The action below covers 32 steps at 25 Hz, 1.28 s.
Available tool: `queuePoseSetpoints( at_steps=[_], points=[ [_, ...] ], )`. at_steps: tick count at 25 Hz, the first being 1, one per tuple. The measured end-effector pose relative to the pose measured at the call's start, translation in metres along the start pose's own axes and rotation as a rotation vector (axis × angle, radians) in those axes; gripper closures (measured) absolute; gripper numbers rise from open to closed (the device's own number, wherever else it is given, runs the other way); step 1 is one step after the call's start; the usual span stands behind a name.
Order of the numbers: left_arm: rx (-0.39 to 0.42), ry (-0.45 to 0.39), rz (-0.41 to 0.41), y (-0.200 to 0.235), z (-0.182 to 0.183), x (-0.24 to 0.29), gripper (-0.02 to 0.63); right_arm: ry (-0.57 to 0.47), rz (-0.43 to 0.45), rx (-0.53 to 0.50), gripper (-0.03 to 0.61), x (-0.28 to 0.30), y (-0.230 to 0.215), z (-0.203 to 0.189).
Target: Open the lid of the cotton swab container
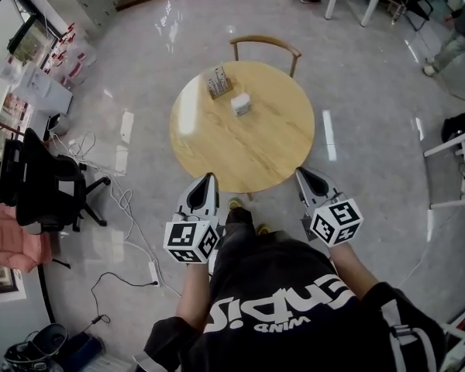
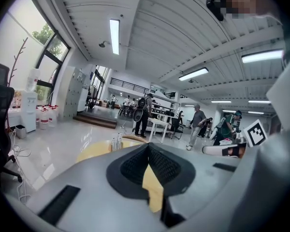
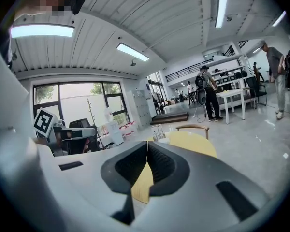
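Item: cotton swab container (image 1: 218, 82), taken to be the clear box with upright sticks showing through it, standing on the far part of the round wooden table (image 1: 217, 157), towards the left. Too small in every view to make out its lid or hinge. Companion piece: small white box (image 1: 240, 103), just beside it and nearer the table's middle; which of the two bears the lid in question is a judgement, not a certainty. Behind the table: one wooden chair (image 1: 266, 43). Tools: left gripper (image 1: 210, 177) and right gripper (image 1: 301, 172), both at the near rim of the table, well apart from the container, each with its jaws pressed together on nothing; the gripper views show only tabletop past the closed tips. Step in hand, as judged: approach, nothing yet handled. Recommended handling: bring both grippers across the table, part the jaws before arrival, steady the body low down with one, and take the lid's edge with the other. The container looks light and likely to slide or tip if pushed unbraced.
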State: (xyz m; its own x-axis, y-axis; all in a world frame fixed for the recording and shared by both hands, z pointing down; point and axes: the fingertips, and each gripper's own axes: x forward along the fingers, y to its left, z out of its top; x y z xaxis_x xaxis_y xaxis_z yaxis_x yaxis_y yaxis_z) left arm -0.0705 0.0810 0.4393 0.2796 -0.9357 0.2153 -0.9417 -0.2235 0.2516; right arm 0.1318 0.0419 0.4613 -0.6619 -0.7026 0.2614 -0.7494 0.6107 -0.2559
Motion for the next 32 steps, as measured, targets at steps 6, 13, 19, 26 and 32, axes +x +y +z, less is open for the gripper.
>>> queuePoseSetpoints(
  at_steps=[6, 13, 19, 26, 32],
  points=[
    [0.003, 0.01, -0.022, 0.017, 0.006, 0.022, 0.604, 0.002, -0.023, 0.002, 0.577, 0.021, -0.008, 0.005],
    [0.007, 0.016, -0.078, 0.033, 0.016, 0.061, 0.604, 0.005, -0.051, -0.003, 0.577, 0.049, -0.015, 0.018],
    [0.007, 0.015, -0.136, 0.048, 0.031, 0.097, 0.604, 0.008, -0.091, -0.005, 0.577, 0.078, -0.025, 0.032],
    [0.03, 0.034, -0.201, 0.068, 0.046, 0.139, 0.604, -0.005, -0.12, 0.014, 0.577, 0.121, -0.033, 0.045],
    [0.044, 0.037, -0.258, 0.085, 0.06, 0.156, 0.604, -0.016, -0.156, 0.024, 0.577, 0.146, -0.028, 0.057]
  ],
)
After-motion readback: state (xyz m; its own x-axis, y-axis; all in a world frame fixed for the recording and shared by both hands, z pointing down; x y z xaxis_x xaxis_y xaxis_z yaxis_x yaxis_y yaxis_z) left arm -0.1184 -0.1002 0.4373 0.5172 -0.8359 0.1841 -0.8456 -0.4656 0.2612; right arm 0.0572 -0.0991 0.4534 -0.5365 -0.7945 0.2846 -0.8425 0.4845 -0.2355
